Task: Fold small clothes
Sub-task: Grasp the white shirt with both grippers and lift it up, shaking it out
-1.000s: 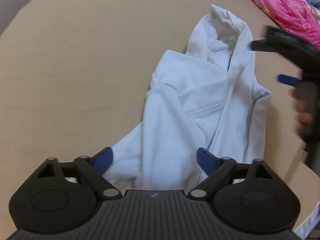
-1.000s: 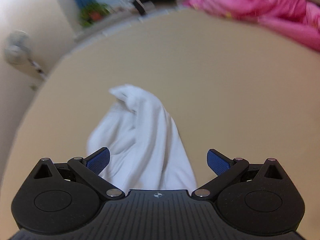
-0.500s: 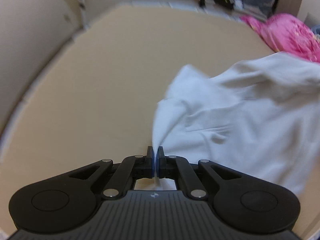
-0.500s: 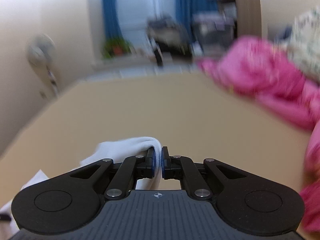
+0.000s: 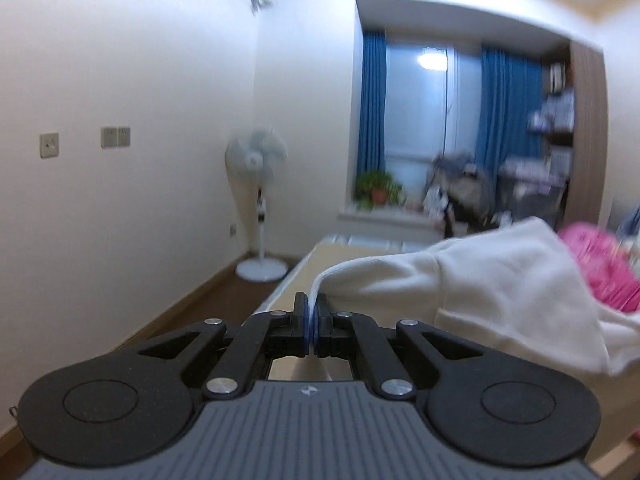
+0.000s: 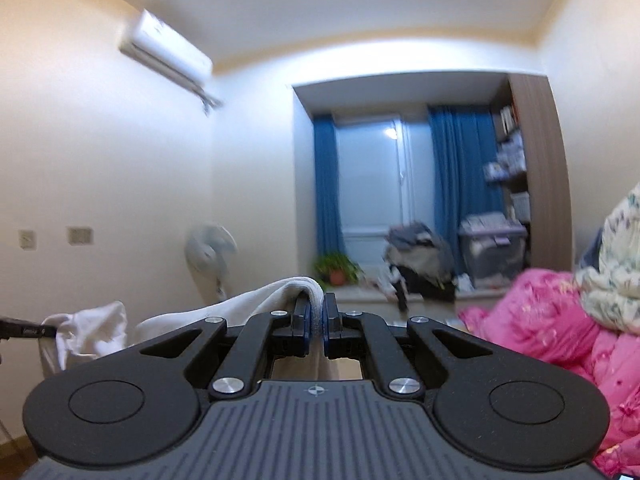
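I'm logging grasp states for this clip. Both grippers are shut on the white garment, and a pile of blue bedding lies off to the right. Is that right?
Not quite: the bedding to the right is pink, not blue, as the right wrist view shows; the blue there is the curtains. The rest stands: the left gripper and the right gripper are each shut on the white garment.

White garment (image 5: 500, 276), pink quilt (image 6: 548, 320), blue curtains (image 5: 374, 104), black grippers
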